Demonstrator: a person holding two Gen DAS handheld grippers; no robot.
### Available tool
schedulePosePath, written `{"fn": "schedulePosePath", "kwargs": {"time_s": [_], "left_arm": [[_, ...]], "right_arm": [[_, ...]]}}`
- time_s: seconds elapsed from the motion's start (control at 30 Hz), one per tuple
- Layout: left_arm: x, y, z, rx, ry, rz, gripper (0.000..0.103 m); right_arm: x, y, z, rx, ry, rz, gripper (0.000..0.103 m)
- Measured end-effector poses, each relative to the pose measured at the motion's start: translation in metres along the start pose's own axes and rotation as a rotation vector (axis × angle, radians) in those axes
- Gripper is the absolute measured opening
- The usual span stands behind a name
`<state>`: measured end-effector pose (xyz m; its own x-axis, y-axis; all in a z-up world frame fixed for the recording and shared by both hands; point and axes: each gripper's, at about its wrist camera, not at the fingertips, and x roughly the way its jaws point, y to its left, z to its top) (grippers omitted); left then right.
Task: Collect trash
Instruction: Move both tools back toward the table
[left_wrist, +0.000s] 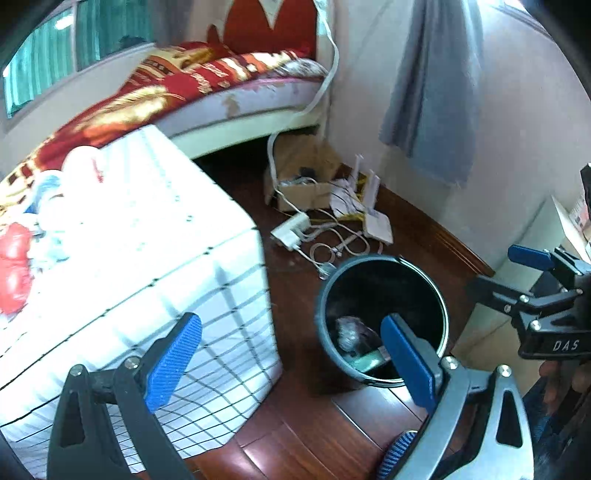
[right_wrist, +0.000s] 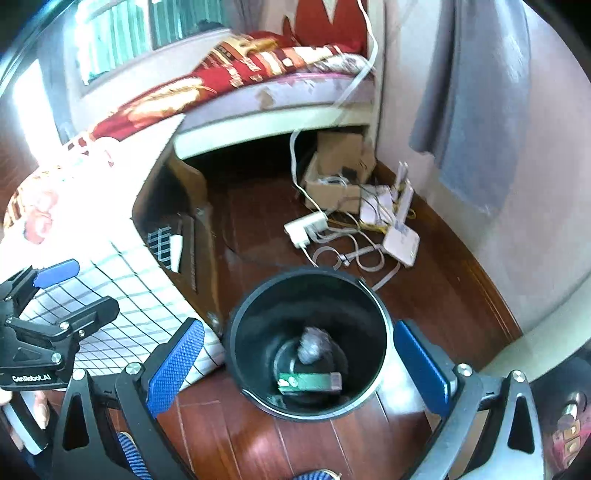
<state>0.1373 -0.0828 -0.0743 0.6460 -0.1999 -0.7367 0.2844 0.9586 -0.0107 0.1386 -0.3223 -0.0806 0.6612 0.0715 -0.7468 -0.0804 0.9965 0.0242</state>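
A black round trash bin (right_wrist: 373, 310) stands on the wooden floor; it also shows in the left wrist view (left_wrist: 325, 295). Inside lie a crumpled grey wad (right_wrist: 312, 345) and a green box (right_wrist: 308, 382). My right gripper (right_wrist: 299, 363) is open and empty, directly above the bin. My left gripper (left_wrist: 291, 358) is open and empty, left of the bin, beside a table with a white checked cloth (left_wrist: 184, 258). On that table lie red (left_wrist: 13, 266) and white items (left_wrist: 81, 166), blurred. The right gripper also shows at the right of the left wrist view (left_wrist: 532, 280).
A bed with a red patterned blanket (left_wrist: 166, 85) stands at the back. A cardboard box (right_wrist: 332, 184), a white power strip (right_wrist: 306, 225), cables and white routers (right_wrist: 400, 240) lie on the floor by the wall. A grey cloth (left_wrist: 432, 92) hangs on the wall.
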Motion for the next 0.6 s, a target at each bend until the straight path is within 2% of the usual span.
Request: {"fn": "schedulePosePath", "kwargs": {"time_s": [0.23,0.53,0.6], "left_arm": [[-0.033,0.049,-0.001,-0.083,-0.06,0.093,0.099],[-0.066,0.121,-0.018,-0.21,-0.108,0.206,0.099],[-0.073,0.138,-0.024,-0.247,-0.12,0.237,0.099]], "right_arm": [[-0.018,0.051,0.026,-0.068,-0.09,0.063,0.103],[-0.022,0.131,0.055,-0.162,-0.184,0.196,0.103],[-0.019,0.153,0.063,-0.19,-0.176,0.205,0.103]]}}
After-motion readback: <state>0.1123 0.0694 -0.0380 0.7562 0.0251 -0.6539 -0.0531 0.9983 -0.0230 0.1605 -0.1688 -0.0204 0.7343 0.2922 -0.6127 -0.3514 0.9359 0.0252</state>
